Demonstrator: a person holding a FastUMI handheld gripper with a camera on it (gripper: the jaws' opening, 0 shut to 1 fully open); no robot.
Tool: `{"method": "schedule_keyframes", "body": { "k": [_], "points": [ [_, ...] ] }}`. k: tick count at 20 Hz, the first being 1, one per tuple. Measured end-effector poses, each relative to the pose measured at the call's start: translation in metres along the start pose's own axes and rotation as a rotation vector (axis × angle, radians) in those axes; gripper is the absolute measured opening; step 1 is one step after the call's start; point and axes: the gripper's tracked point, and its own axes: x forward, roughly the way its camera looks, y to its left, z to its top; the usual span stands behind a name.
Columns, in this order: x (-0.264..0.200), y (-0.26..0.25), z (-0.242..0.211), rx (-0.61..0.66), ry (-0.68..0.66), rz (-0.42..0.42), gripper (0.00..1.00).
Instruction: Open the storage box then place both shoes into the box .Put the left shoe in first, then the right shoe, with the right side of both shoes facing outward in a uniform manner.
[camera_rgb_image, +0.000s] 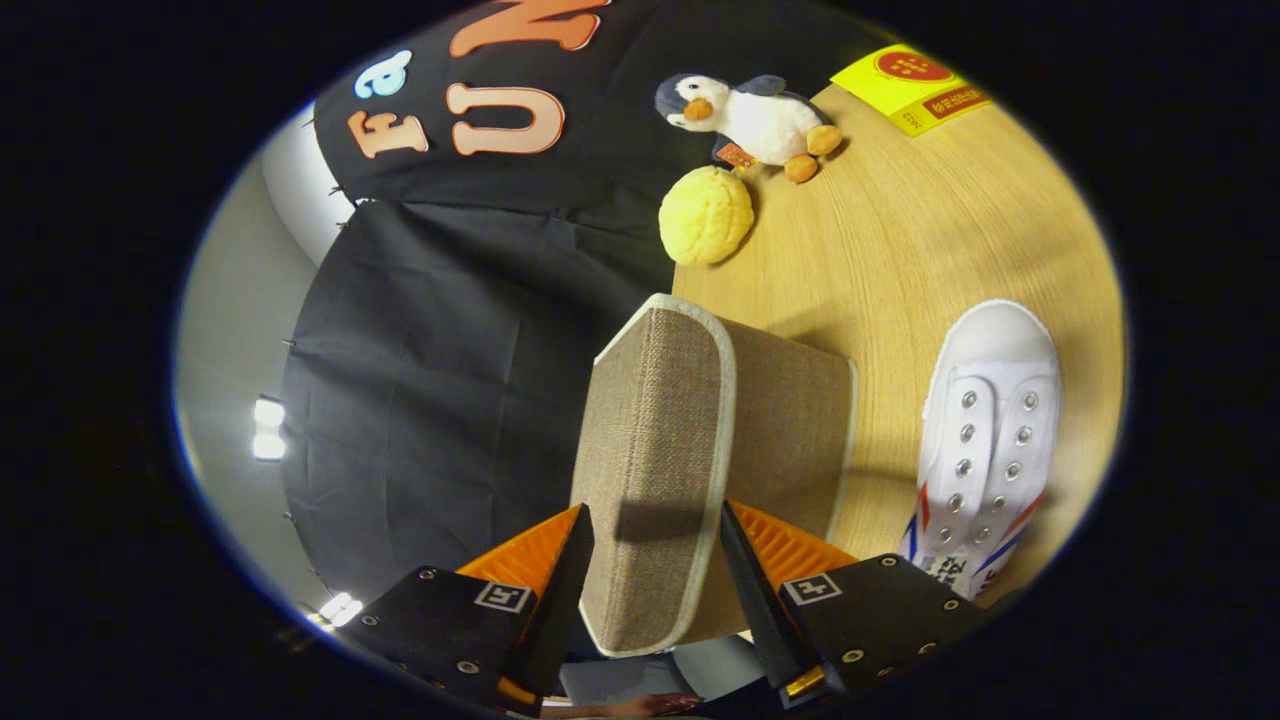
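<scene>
the whole scene sits rotated a quarter turn here, so the wooden counter (900, 250) runs up one side and the black cloth wall fills the other. the gripper (655, 540) has its two fingers either side of the storage box (660, 440), a tan woven fabric box with pale piping along its edges. the broad woven face of the box, which may be its lid, lies between the fingers, one finger along each side of it, and both appear to press against the fabric, though the exact contact at the tips is hard to make out. the fingers are held moderately apart, as wide as that panel. a shadow band crosses the fabric just between the fingertips. the rest of the box body runs on behind that face, resting on the counter.

just beside the box, apart from it, a white canvas shoe (985, 450) lies on the counter with metal eyelets and red and blue stripes along its side; its toe points away from the gripper.

beyond the box, near the counter's edge by the cloth wall, a bumpy yellow ball (705, 215) sits, and just past it a plush penguin (750, 118) lies on its side, almost touching the ball. well beyond, a yellow card (915, 88) with red print lies on the counter.
</scene>
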Motion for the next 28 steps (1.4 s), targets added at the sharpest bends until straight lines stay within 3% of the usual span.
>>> {"method": "schedule_keyframes", "body": {
  "k": [3, 6, 12, 17, 19, 23, 25, 26, 28],
  "points": [
    [0.004, -0.004, 0.003, -0.029, -0.026, -0.014, 0.68],
    [0.010, -0.025, -0.001, 0.000, -0.019, -0.049, 0.73],
    [0.020, -0.027, -0.004, 0.094, -0.037, 0.033, 0.90],
    [0.018, -0.021, -0.002, 0.129, -0.067, 0.097, 0.90],
    [0.011, -0.006, 0.004, 0.157, -0.079, 0.153, 0.85],
    [-0.004, 0.002, 0.012, 0.165, -0.092, 0.177, 0.74],
    [-0.010, 0.007, 0.017, 0.160, -0.117, 0.191, 0.64],
    [-0.013, 0.011, 0.022, 0.162, -0.132, 0.202, 0.50],
    [-0.012, 0.018, 0.025, 0.150, -0.147, 0.201, 0.36]
  ]
}}
